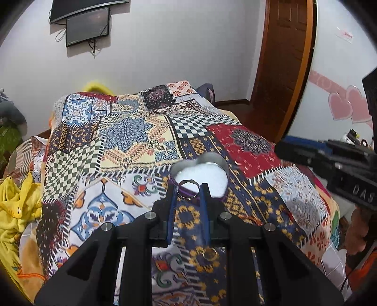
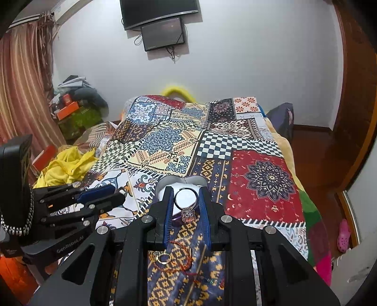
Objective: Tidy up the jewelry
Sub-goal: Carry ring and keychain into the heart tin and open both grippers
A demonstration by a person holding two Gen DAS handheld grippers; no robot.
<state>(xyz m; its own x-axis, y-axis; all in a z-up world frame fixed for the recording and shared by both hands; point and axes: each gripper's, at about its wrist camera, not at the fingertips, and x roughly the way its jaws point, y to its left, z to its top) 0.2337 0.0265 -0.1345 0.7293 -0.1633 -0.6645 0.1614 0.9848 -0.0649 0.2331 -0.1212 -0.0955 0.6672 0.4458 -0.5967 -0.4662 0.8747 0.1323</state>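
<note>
Left gripper (image 1: pixel 189 191): its blue-padded fingers (image 1: pixel 171 207) are clamped on a plain silver band ring (image 1: pixel 188 191), held upright between the tips, at about 12 o'clock from the gripper body.
Right gripper (image 2: pixel 186 199): fingers closed on a silver ring with a pale pink stone cluster (image 2: pixel 187 204); the stone setting hangs at 6 o'clock of the hoop.
Heart-shaped box (image 1: pixel 207 175): open, metal-walled with a white lining, lying on the patchwork bedspread (image 1: pixel 132 146); in the left wrist view it sits just behind the band ring, toward 1 o'clock of the fingertips (the ring overlaps its near rim in the picture; contact cannot be told).
Same box, right wrist view (image 2: pixel 181 182): directly behind the held ring, at 12 o'clock.
Gold ring (image 1: pixel 210 254): lies loose on the bedspread, at 6 o'clock below the left fingertips, apart from them.
Red thread bracelet (image 2: pixel 181 261): on the cloth beneath the right gripper, beside another small gold ring (image 2: pixel 164 257).
Wall screens (image 2: pixel 162 21): two dark ones, at 12 o'clock beyond the bed.
</note>
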